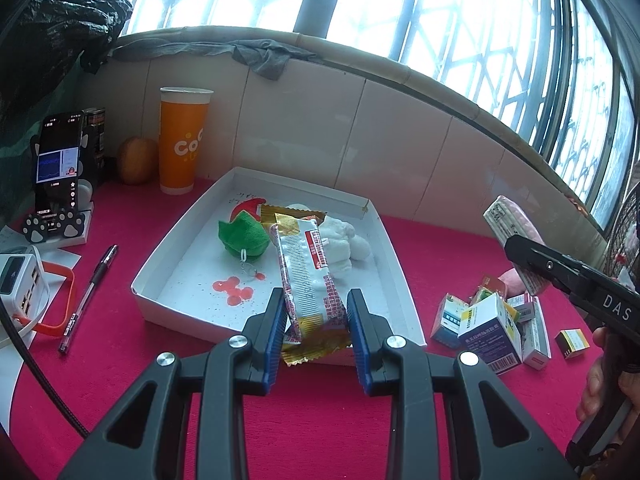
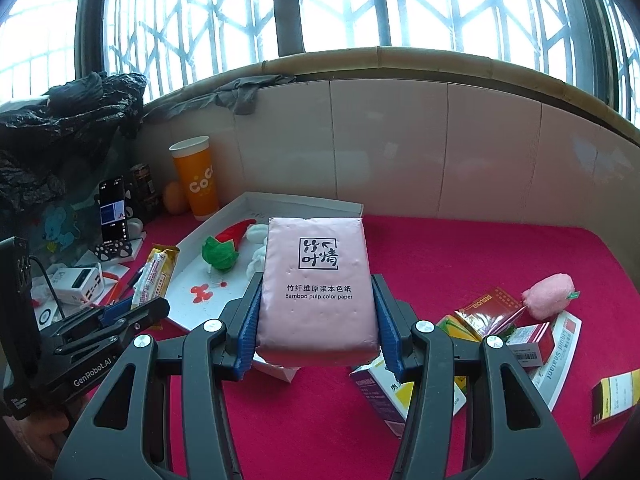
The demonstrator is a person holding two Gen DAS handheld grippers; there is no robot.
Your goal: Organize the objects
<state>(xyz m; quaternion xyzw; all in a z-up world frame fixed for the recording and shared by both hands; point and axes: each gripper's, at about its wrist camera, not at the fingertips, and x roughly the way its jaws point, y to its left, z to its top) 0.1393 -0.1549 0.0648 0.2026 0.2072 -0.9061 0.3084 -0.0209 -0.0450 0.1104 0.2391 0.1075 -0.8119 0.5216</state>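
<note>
Partway through. White tray (image 1: 404, 280), frame centre, already holding green plush (image 1: 242, 236), white plush (image 1: 347, 240) and more. Left tool (image 1: 316, 322) clamped on snack packet (image 1: 310, 276) over tray's near edge. Right tool (image 2: 316, 320) gripping pink tissue pack (image 2: 316, 288), mid-frame. Small boxes (image 1: 490, 324) left scattered lower right on red tabletop (image 1: 312, 420). Tray contents behind packet hidden.

Left gripper (image 1: 316, 312), angled downward, jaws clamped on a silver-and-gold foil packet (image 1: 310, 276); right gripper (image 2: 318, 318) likewise grips a pink tissue pack (image 2: 318, 284).
</note>
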